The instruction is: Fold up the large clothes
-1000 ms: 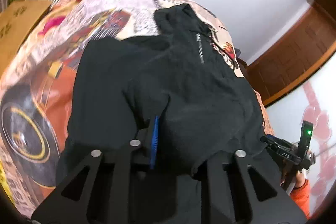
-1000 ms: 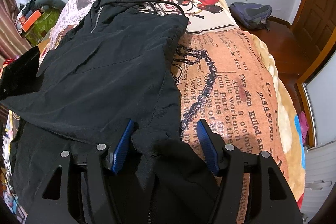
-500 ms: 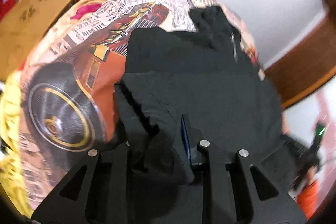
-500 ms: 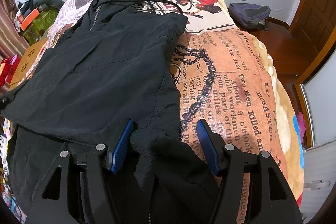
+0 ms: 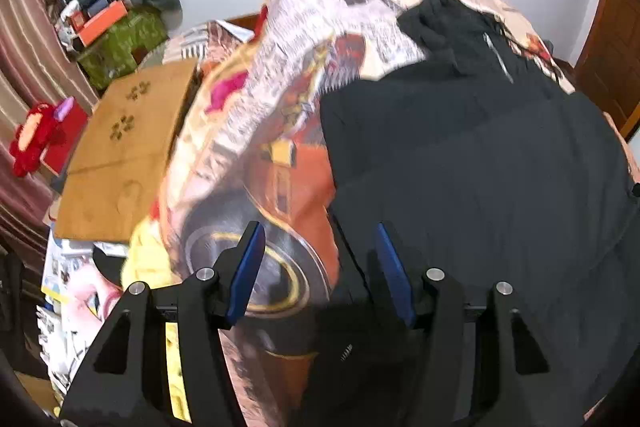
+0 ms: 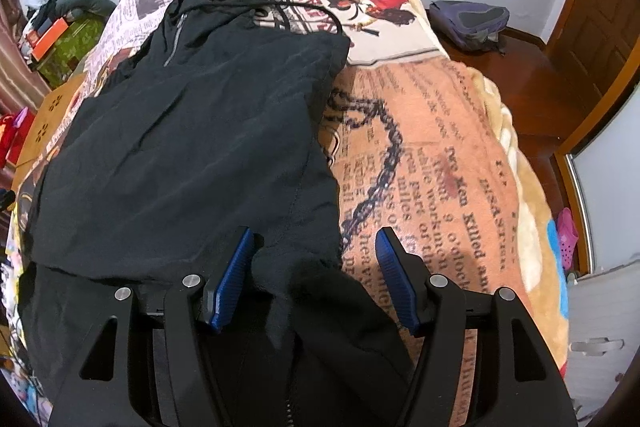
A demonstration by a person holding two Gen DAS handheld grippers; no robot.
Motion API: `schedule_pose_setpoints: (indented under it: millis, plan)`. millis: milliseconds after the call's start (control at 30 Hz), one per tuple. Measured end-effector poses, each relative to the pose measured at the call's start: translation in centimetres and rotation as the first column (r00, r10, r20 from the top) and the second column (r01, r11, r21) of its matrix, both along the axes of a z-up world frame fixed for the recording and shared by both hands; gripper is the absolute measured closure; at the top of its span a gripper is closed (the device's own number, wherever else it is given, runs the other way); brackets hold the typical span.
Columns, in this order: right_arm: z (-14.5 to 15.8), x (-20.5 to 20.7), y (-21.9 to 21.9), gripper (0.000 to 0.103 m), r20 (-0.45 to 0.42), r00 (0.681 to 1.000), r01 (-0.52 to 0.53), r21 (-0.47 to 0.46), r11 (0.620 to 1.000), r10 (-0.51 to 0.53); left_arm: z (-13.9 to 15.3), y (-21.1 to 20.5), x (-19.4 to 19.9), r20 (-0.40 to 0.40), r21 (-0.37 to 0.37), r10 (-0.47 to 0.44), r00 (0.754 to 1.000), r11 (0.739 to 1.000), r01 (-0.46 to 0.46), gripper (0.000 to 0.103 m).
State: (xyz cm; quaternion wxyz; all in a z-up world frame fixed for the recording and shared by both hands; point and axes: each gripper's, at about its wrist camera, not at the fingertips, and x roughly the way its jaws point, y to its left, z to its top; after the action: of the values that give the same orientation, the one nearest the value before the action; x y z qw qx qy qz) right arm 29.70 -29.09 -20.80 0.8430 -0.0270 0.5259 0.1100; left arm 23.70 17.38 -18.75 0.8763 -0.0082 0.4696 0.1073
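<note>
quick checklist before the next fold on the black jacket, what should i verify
1. Left gripper open, holding nothing: ok.
2. Right gripper open, with cloth lying between its fingers: ok.
3. Black jacket lies on the bed cover with its sides folded in: ok.
4. Cord trails off the jacket near the hood: not ok.
5. Lower hem flat: cannot tell, hidden under the grippers.

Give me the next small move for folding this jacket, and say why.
Probably close the right gripper on the cloth bunched between its open fingers, by the black jacket's right edge. The left gripper is open over the bedspread, holding nothing, so that bunch is the nearest handle.
</note>
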Motion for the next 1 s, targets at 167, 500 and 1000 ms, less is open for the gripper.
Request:
schedule_pose_setpoints:
  millis: [167, 500, 1000]
  plan:
    - [3.6, 0.5, 0.8, 0.044, 0.093, 0.995, -0.024, -0.021, 0.999, 0.026, 3.5, -1.1, 1.9, 0.068, 0.039, -0.05, 0.996, 0.998, 0.048, 0.046]
    - [10.4, 5.0, 3.8, 0.044, 0.254, 0.966, -0.056, 0.055, 0.997, 0.041, 8.7, -5.9, 9.2, 0.224, 0.074, -0.162, 0.961, 0.986, 0.149, 0.035]
    - [7.1, 18.7, 9.5, 0.044, 0.239, 0.971, -0.038, 0.05, 0.998, 0.025, 3.7, -6.4, 27.3, 0.101, -0.247, -0.171, 0.98, 0.95, 0.191, 0.035]
